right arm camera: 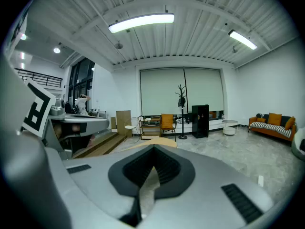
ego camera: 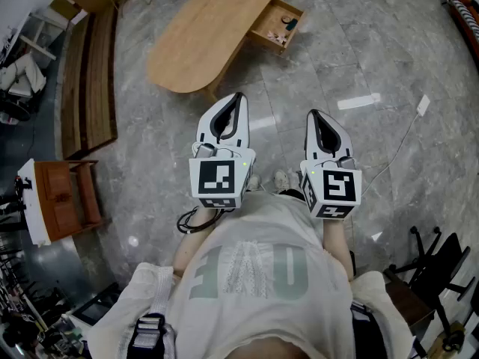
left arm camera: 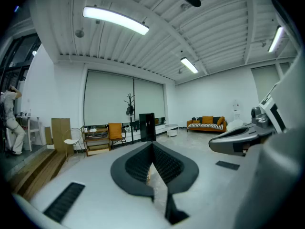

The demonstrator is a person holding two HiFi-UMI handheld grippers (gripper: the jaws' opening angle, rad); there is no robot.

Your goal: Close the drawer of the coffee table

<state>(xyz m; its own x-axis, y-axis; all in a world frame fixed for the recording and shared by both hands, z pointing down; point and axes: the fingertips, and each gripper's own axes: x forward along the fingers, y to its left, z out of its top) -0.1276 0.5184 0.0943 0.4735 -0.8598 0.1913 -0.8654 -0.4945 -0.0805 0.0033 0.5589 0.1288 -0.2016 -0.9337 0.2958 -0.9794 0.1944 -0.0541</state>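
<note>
The person's pale shirt (ego camera: 254,275) is filling the bottom of the head view. Just above it the left gripper (ego camera: 238,96) and right gripper (ego camera: 313,114) are hovering side by side at mid frame, each with its jaws pressed together and empty. Only bare grey stone floor (ego camera: 352,58) is lying between them and the oval coffee-table bench (ego camera: 209,36) at upper centre. The drawer (ego camera: 275,24) is sticking out open from the bench's right end, with small items inside, well apart from both grippers. A white cable (ego camera: 404,137) is trailing across the floor at right, a black chair (ego camera: 434,264) is sitting at lower right, and a wooden platform (ego camera: 90,81) is running along the upper left. In the left gripper view an orange sofa (left arm camera: 206,124) is standing against the far white wall
</note>
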